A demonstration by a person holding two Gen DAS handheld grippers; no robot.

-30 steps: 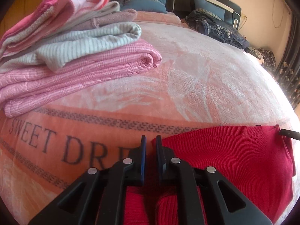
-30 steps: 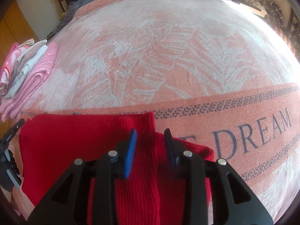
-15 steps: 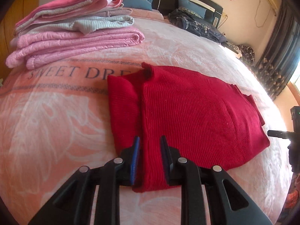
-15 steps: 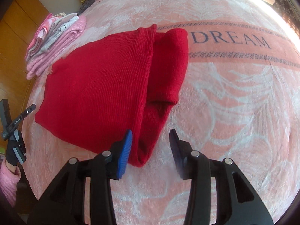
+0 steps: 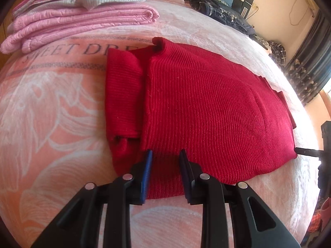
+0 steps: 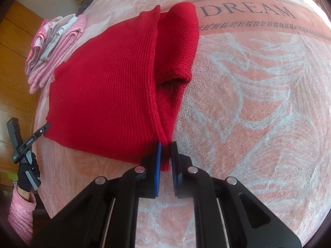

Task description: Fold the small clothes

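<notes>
A red ribbed sweater (image 5: pixel 202 111) lies flat on the bed with a sleeve folded in along each side. In the left wrist view, my left gripper (image 5: pixel 165 155) stands open over the sweater's near hem, close to its left sleeve fold. Red knit shows in the gap between the fingers. My right gripper (image 6: pixel 165 145) is shut on the near right corner of the sweater (image 6: pixel 107 82), and fabric is pinched between its blue pads. Each gripper shows at the edge of the other's view, the left gripper (image 6: pixel 31 142) in a gloved hand and the right gripper (image 5: pixel 308 152).
A stack of folded pink and grey clothes (image 5: pixel 82 14) sits at the bed's far left, also seen from the right wrist as folded clothes (image 6: pixel 55 47). The peach "SWEET DREAM" blanket (image 6: pixel 258 103) covers the bed. Dark clothes (image 5: pixel 223 12) lie by the headboard. A wooden wardrobe (image 6: pixel 12 62) stands left.
Both grippers drew back from the sweater's far edge to its near hem. The left gripper went from shut to open. The right gripper closed from wide open onto the near corner.
</notes>
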